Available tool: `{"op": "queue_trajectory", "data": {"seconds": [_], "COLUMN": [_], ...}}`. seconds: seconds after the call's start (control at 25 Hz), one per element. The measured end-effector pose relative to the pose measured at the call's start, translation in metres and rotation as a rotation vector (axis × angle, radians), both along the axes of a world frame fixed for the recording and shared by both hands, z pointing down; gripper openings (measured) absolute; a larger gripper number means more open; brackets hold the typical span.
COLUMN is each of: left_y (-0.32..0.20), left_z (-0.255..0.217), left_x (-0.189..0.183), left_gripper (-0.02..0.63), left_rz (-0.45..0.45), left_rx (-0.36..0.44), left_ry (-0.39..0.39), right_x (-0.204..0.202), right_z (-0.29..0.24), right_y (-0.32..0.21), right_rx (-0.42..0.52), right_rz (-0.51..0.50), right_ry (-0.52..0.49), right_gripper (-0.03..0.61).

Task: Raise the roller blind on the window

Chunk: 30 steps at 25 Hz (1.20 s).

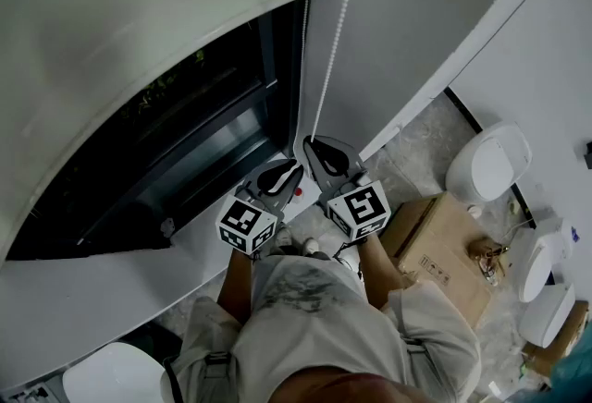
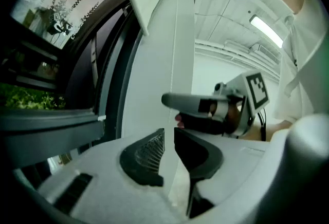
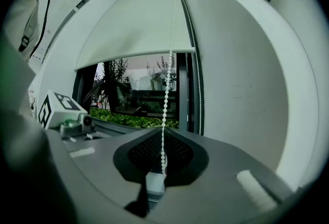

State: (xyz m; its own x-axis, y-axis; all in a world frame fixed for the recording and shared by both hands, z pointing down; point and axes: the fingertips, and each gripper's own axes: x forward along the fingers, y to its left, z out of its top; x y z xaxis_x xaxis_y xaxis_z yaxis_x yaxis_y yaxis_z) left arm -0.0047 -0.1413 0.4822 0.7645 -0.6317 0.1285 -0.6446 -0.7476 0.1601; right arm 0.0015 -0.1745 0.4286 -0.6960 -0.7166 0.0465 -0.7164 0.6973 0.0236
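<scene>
Window (image 3: 139, 89) half under roller blind (image 3: 133, 33); our right claw (image 3: 163, 138) clamps bead chain (image 3: 168, 74); our left claw (image 2: 169, 134) narrowly parted, empty.

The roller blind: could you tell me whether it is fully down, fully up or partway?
Partway. The roller blind ends across the window, with glass and greenery showing below its bottom edge.
</scene>
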Motion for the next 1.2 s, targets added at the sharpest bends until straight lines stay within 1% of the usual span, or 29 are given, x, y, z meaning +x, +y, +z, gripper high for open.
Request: {"op": "queue_trajectory", "data": {"seconds": [0.12, 0.24, 0.4, 0.56, 0.72, 0.88, 0.92, 0.96, 1.04, 1.08, 1.2], "left_y": [-0.004, -0.008, -0.014, -0.023, -0.033, -0.036, -0.037, -0.038, -0.04, -0.04, -0.037], "left_z": [-0.046, -0.088, -0.136, -0.172, -0.195, -0.214, -0.216, -0.215, -0.211, -0.211, -0.217], "left_x": [-0.002, 0.0, 0.007, 0.016, 0.024, 0.03, 0.03, 0.03, 0.029, 0.028, 0.026], "left_gripper": [0.069, 0.075, 0.077, 0.077, 0.077, 0.065, 0.053, 0.034, 0.017, 0.015, 0.012], "left_rz": [-0.007, -0.002, 0.01, 0.012, 0.014, 0.005, 0.0, -0.005, -0.014, -0.018, -0.024], "left_rx": [0.082, 0.158, 0.246, 0.317, 0.354, 0.396, 0.399, 0.395, 0.378, 0.372, 0.374], "left_ry": [0.032, 0.045, 0.048, 0.033, 0.025, 0.059, 0.06, 0.053, 0.033, 0.035, 0.091], "right_x": [0.002, 0.002, 0.002, 0.0, -0.001, -0.001, -0.002, -0.003, -0.005, -0.005, -0.006], "right_z": [-0.001, -0.002, -0.002, -0.003, -0.003, -0.003, -0.003, -0.004, -0.005, -0.005, -0.005], "right_y": [0.0, 0.0, 0.0, 0.002, 0.003, 0.004, 0.004, 0.005, 0.005, 0.005, 0.005], "right_rx": [0.002, 0.002, 0.0, 0.001, 0.002, 0.004, 0.005, 0.007, 0.012, 0.012, 0.013], "right_rz": [-0.001, -0.004, -0.012, -0.016, -0.019, -0.014, -0.015, -0.017, -0.02, -0.021, -0.021], "right_ry": [-0.002, -0.002, 0.002, 0.005, 0.01, 0.015, 0.015, 0.013, 0.01, 0.01, 0.015], "right_gripper": [0.018, 0.017, 0.017, 0.017, 0.017, 0.017, 0.017, 0.017, 0.017, 0.017, 0.017]}}
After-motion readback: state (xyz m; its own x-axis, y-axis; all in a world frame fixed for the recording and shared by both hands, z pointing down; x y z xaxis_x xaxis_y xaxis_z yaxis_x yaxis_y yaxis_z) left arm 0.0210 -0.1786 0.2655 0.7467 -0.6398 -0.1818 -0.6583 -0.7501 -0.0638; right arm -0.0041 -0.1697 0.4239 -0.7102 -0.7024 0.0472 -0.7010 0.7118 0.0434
